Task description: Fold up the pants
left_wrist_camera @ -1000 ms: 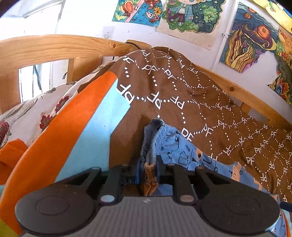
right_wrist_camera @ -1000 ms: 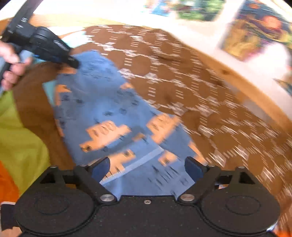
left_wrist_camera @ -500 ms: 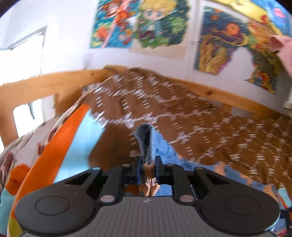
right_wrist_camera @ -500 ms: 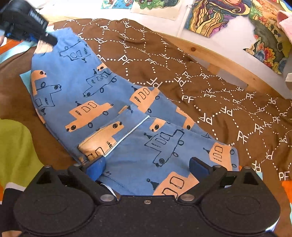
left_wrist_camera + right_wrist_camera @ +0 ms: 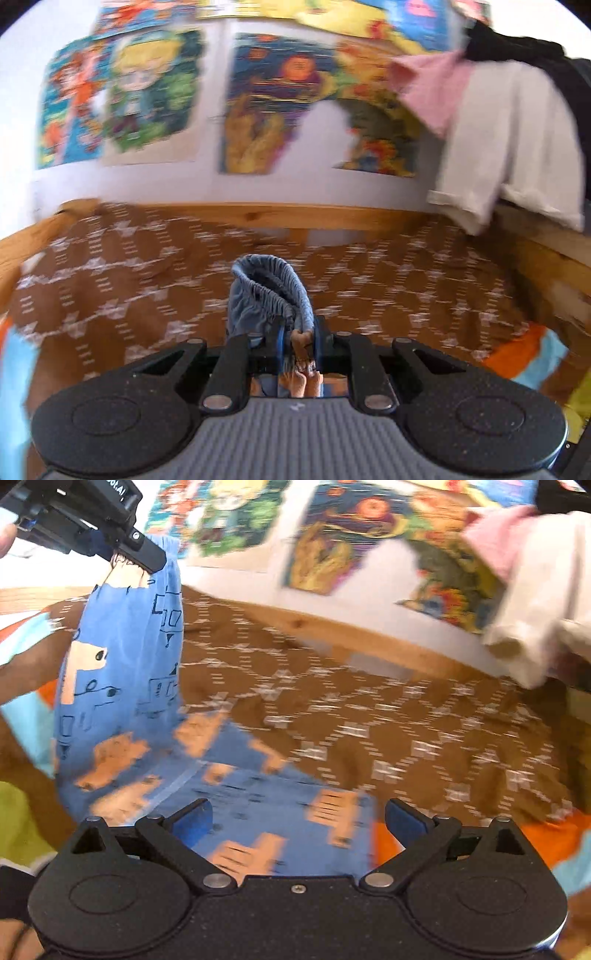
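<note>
The left gripper (image 5: 149,559) pinches the waistband of the blue pants (image 5: 122,686), lifting it off the brown bedspread (image 5: 388,738), while the right gripper (image 5: 297,821) is spread wide above the legs.

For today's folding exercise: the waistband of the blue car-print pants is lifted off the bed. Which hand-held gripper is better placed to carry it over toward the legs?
The left hand-held gripper. It is already clamped on the pants at the gathered waistband. The right hand-held gripper is open, holding nothing, above the legs on the brown bedspread.

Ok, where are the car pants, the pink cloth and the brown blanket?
car pants (image 5: 122,686), right wrist view, on the hanging leg.
pink cloth (image 5: 432,88), left wrist view, its middle.
brown blanket (image 5: 369,716), right wrist view, a bare patch.
</note>
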`<state>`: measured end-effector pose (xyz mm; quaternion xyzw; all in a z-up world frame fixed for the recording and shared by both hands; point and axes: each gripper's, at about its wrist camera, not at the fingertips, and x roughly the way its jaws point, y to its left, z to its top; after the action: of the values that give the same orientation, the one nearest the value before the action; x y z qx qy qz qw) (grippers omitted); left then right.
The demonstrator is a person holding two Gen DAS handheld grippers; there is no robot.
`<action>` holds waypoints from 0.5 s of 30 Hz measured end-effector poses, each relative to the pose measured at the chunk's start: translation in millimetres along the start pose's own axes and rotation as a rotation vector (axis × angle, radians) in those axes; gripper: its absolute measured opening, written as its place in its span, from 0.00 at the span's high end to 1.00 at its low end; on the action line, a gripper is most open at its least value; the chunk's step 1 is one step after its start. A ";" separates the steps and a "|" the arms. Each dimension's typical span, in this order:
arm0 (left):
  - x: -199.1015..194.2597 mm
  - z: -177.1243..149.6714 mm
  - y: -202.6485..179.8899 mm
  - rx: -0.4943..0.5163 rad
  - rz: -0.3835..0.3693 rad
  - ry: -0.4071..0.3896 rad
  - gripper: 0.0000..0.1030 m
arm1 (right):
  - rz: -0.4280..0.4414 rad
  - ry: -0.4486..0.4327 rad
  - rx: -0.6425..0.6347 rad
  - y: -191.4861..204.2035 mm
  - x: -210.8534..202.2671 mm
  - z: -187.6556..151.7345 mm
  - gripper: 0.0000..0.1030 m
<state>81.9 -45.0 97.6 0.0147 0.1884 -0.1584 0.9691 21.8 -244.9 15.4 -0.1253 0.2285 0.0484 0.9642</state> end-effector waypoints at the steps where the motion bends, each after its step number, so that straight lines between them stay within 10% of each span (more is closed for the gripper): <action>1: 5.4 -1.6 -10.7 0.013 -0.028 0.007 0.84 | -0.032 0.003 0.000 -6.9 -2.7 -2.2 0.03; 11: 72.8 -59.1 -91.0 0.132 -0.193 0.169 0.82 | -0.259 0.061 0.005 -72.7 -17.1 -31.1 0.02; 15: 87.8 -86.3 -96.5 0.137 -0.248 0.248 0.56 | -0.298 0.093 0.034 -89.9 -19.2 -41.3 0.02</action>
<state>97.8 -155.5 -12.0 0.0770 0.2954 -0.2859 0.9083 0.6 -343.1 8.1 -0.1436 0.2523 -0.1050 0.9512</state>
